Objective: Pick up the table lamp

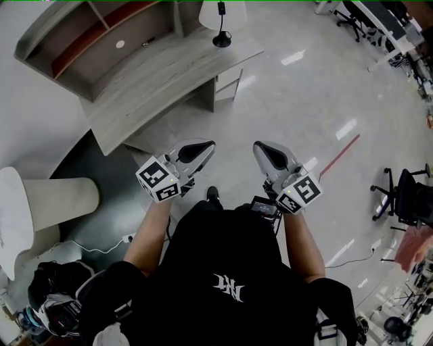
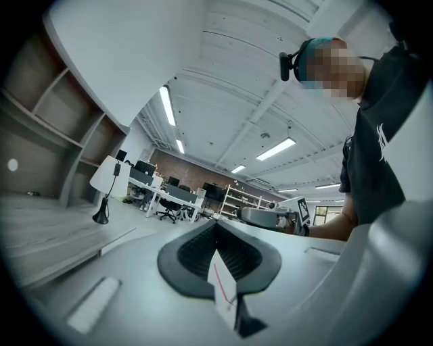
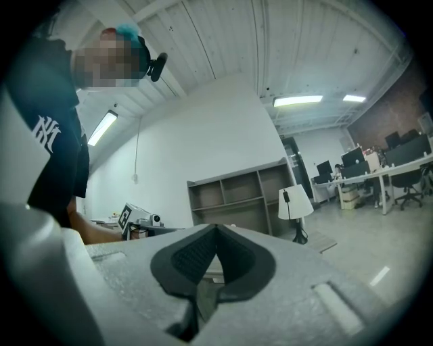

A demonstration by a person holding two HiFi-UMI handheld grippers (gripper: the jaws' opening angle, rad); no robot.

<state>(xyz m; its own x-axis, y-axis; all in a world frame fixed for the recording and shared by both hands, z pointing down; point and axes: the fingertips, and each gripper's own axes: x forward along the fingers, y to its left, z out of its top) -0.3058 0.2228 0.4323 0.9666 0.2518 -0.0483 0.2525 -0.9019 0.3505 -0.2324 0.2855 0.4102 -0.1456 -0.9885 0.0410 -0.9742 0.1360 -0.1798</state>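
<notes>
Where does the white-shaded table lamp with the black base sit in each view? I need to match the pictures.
Head view: the table lamp stands at the top edge, on the grey desk's far end.
Left gripper view: left of centre, on the desk.
Right gripper view: right of centre, just right of the shelf unit.
Shared landmark: that grey open shelf unit behind the desk.

Noted: lamp (image 1: pixel 221 19) has a white conical shade, a thin dark stem and a round black base. A small black fitting on a dark cord hangs against the shade. It stands upright, free-standing, on the pale grey wood desk (image 1: pixel 169 78), at the desk's far end close to the corner, just beside the end of the shelf unit.
</notes>
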